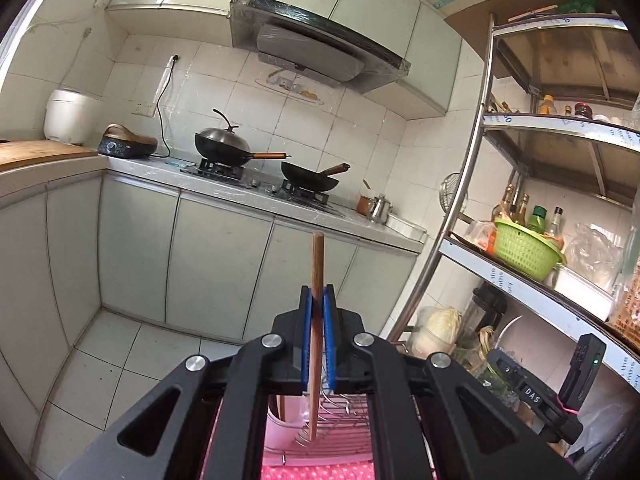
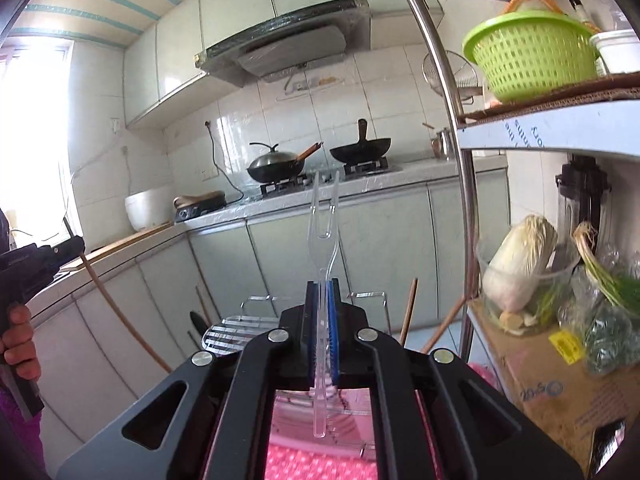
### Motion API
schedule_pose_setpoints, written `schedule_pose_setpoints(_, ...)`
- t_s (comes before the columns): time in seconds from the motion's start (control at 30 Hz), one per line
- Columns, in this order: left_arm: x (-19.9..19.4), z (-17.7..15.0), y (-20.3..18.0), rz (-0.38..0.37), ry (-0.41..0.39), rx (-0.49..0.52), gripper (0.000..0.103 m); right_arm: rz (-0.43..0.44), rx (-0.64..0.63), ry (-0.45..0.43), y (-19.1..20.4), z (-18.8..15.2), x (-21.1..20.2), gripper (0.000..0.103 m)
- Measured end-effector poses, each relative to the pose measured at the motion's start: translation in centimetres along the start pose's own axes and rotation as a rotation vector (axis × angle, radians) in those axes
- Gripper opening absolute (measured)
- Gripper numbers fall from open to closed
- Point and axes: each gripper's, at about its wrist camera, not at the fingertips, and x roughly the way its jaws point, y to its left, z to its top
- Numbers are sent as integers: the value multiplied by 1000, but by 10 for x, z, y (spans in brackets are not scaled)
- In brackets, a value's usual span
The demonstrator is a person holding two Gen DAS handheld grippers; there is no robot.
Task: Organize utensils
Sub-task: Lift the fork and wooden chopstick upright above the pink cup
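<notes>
In the left wrist view my left gripper is shut on a brown wooden chopstick. The chopstick stands upright between the blue pads, and its lower end hangs over a wire rack. My right gripper is shut on a clear plastic two-pronged fork with its prongs up. The right wrist view also shows the left gripper at the far left, held by a hand, with the chopstick hanging from it. A clear slotted utensil and more wooden sticks stand below.
A pink dotted cloth lies under the rack. Across the floor stands a counter with two black woks. A steel shelf on the right holds a green basket, bottles and a cabbage.
</notes>
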Motion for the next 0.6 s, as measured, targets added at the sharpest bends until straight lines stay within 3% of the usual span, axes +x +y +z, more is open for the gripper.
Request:
schedule_pose_setpoints(0.3, 41, 2, 12, 38, 8, 4, 5, -49, -43, -21, -8, 11, 33, 5)
schedule_pose_setpoints(0.6, 83, -24, 15, 85, 83, 52, 5, -87, -69, 40, -17, -12, 65, 5)
